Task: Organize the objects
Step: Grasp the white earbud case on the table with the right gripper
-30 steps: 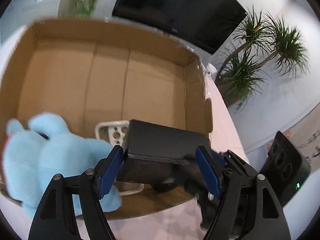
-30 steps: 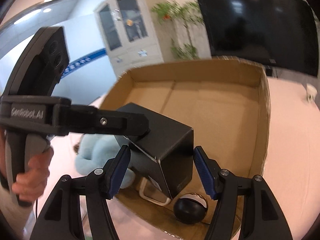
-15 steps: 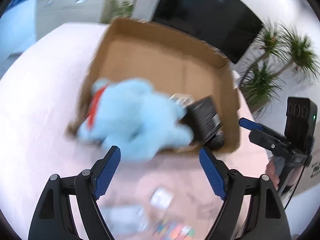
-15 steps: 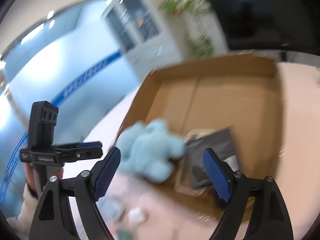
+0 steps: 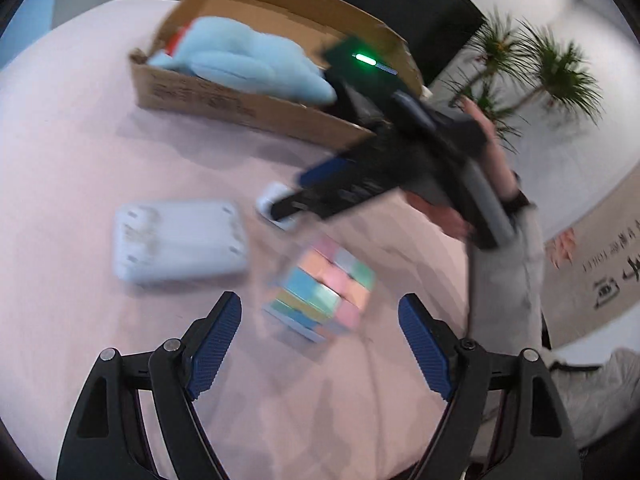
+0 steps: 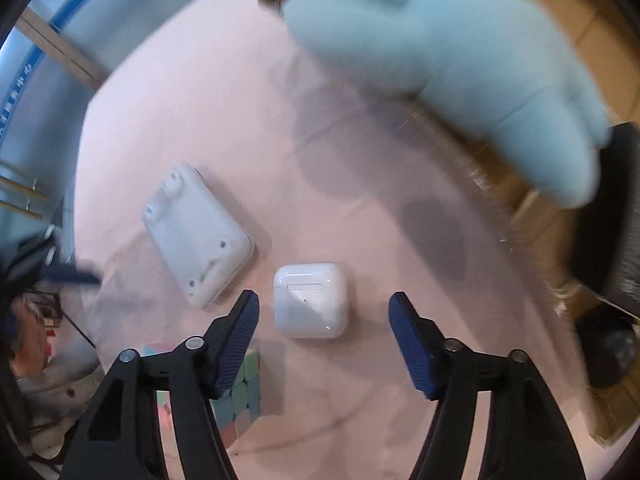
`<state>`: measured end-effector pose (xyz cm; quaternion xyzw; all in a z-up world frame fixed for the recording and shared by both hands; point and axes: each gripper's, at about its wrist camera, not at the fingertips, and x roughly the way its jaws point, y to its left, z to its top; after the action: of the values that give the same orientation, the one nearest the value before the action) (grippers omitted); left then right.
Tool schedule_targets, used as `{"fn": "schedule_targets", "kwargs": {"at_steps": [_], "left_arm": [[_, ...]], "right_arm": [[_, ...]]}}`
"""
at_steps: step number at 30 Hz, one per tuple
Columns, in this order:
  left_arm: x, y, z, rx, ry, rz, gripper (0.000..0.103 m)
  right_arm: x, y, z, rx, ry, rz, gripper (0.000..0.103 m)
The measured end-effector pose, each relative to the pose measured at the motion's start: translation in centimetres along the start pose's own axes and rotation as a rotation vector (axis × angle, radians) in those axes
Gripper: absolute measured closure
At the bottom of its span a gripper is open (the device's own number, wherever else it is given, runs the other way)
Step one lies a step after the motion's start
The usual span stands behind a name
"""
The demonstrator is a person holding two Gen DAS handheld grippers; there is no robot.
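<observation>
Right wrist view: white earbud case [image 6: 310, 300] lies on the pink table [image 6: 360, 420] between the spread blue pads of the right gripper [image 6: 324, 320], untouched

Right jaws have just been closing but stand apart around the case, gripping nothing; just left lies a white flat device [image 6: 198, 236], and a pastel cube [image 6: 236, 396] shows behind the left finger. Left wrist view, blurred: left gripper [image 5: 320, 338] is open and empty above the same cube [image 5: 324, 288], device [image 5: 178, 246] to its left, and a hand [image 5: 486, 184] carries the right gripper over the case [image 5: 276, 206]. Beyond, a cardboard box [image 5: 248, 106] holds a light-blue plush toy [image 5: 248, 64]
</observation>
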<state>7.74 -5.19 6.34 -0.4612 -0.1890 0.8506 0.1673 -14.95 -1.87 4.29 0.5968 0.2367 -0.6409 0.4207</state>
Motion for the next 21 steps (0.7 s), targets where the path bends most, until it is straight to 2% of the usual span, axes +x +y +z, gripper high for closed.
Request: {"fn": "schedule_targets", "kwargs": {"at_steps": [4,6,7,11,14,17,21], "left_arm": [[0.3,0.5,0.9,-0.038,-0.015,-0.016,0.023],[0.5,1.1,1.8,-0.060,-0.031,-0.004,0.023],[0.6,1.2,2.2,-0.062,-0.032,0.003,0.022],[2.4,1.6,3.7,-0.056,-0.016,0.064,0.023],[3.3,1.8,4.3,-0.019,0.009,0.096,0.023],[4.6,1.3,5.0,0.050,0.044,0.138,0.023],[7.0,-0.2,6.5,0.208,0.093,0.224,0.023]], "right_arm": [[1.0,0.8,0.1,-0.023,0.011,0.004,0.042],[1.1,1.0,-0.1,-0.033,0.008,-0.014,0.048],[1.2,1.0,-0.1,-0.031,0.008,-0.024,0.060],[1.3,0.1,-0.2,0.000,-0.008,-0.006,0.062],[1.4,-1.0,0.0,0.051,-0.035,0.004,0.062],[1.4,-2.2,0.1,0.103,-0.054,0.078,0.062],[1.2,-3.4,-0.3,0.143,-0.072,0.156,0.062]]}}
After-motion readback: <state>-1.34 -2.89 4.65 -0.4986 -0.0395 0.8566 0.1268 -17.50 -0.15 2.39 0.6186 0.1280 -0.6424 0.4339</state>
